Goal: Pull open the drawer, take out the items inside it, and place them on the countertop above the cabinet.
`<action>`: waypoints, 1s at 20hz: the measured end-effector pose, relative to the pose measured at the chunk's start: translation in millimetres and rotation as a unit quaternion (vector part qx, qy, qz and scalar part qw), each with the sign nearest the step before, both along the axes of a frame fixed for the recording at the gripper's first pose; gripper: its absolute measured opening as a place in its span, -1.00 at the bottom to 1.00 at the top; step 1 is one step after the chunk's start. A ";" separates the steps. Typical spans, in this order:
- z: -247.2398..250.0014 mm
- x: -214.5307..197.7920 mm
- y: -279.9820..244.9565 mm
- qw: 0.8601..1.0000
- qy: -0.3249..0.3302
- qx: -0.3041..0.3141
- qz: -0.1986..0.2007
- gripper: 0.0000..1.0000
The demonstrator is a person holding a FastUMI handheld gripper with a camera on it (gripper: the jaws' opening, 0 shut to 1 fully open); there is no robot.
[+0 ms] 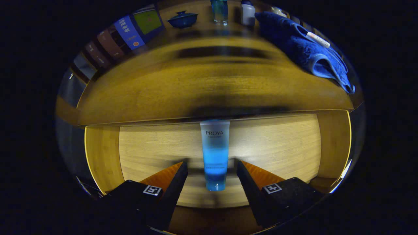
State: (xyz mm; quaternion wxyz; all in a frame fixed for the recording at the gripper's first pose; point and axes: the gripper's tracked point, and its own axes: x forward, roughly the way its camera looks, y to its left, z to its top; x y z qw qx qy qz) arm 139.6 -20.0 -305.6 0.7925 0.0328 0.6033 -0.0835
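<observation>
Wooden countertop [209,85] stretches beyond the gripper [212,166], carrying a blue towel [303,49], a lidded blue bowl [183,19] and books [130,32] at its far side. Below it the open drawer [277,147] holds a blue cosmetic tube [215,153], lying between the spread fingers, untouched.

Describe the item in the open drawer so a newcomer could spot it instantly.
Start at the wooden countertop carrying a crumpled blue towel, then drop to the open pale-wood drawer beneath it. On its floor lies a translucent blue plastic tube, lengthwise between the open claw fingers, neither touching it. It is the drawer's one visible item, fading from frosted white at the far end to deep blue near the claw.
</observation>
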 end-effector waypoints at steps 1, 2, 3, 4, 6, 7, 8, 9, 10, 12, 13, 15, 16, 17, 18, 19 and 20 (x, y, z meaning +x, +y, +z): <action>-4.2 -2.9 -1.0 1.000 0.015 -0.006 0.001 0.88; -8.9 -6.2 0.2 0.999 0.031 -0.007 0.003 0.81; -11.1 -10.4 -0.4 0.999 0.046 -0.010 0.003 0.74; -12.7 -12.0 -1.0 0.998 0.057 -0.011 0.003 0.67; -15.8 -7.1 0.2 0.998 0.055 -0.015 0.007 0.38; -13.2 -5.9 3.7 0.998 0.057 -0.014 0.009 0.16; -14.2 -4.1 2.4 0.998 0.056 -0.014 0.010 -0.07; -13.1 -4.7 3.0 0.998 0.057 -0.010 0.013 -0.07; -13.8 -8.2 0.7 0.998 0.055 -0.007 0.010 -0.07; -10.8 -8.9 -3.5 0.999 0.054 -0.001 0.007 -0.25; -8.8 -10.2 -3.8 0.999 0.051 0.002 0.007 -0.26; -2.7 -12.5 -5.5 0.999 0.039 0.007 0.004 -0.25; 4.2 -12.9 -9.2 1.000 0.026 0.005 0.006 -0.25; 11.5 -13.9 -9.0 1.000 0.016 0.006 0.010 -0.25; 22.0 -21.1 -4.9 1.000 0.009 0.011 0.013 -0.26; 32.9 -27.4 -2.7 1.000 0.004 0.018 0.013 -0.26; 44.4 -36.9 -0.8 1.000 -0.001 0.027 0.015 -0.25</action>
